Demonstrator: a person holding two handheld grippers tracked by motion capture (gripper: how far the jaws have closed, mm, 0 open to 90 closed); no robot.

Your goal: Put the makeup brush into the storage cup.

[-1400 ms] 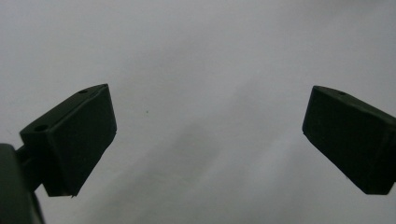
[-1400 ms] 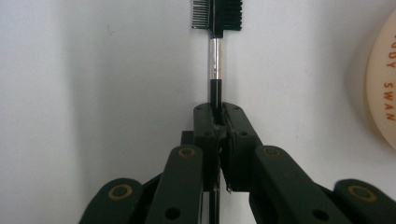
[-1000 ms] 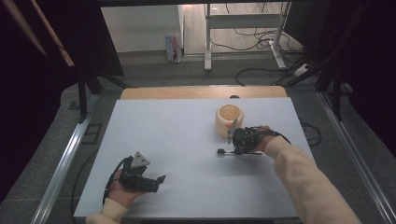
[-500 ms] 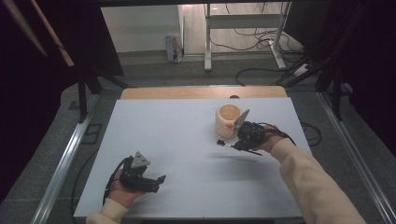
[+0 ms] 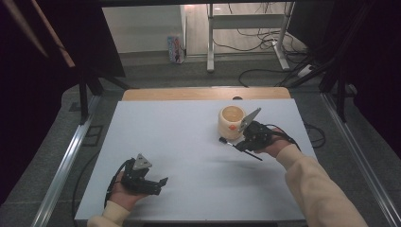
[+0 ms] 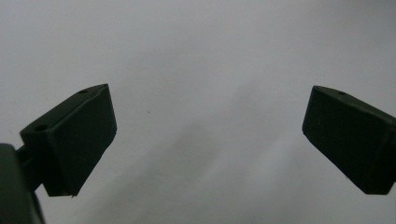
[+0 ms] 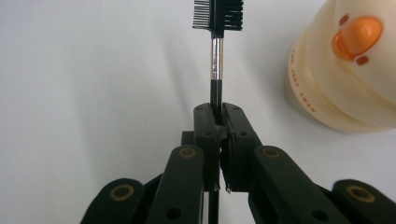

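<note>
A big white bench point(image 5: 189, 142) stands in front of me. The right tool point(image 5: 246, 140) holds a thin black brush point(image 5: 236, 145) just beside a round cream cup point(image 5: 231, 120). The left tool point(image 5: 158, 185) rests near the front edge, well apart from them.

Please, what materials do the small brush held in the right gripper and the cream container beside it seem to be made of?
The small black brush with a comb edge: black bristles and comb teeth, probably plastic; a shiny silver ferrule that reflects light, likely metal; a glossy dark handle, material unclear. The cream round container with an orange spot: smooth, slightly glossy, soft highlights, probably plastic, though glazed ceramic is possible. The right gripper has matte black jaws.
</note>
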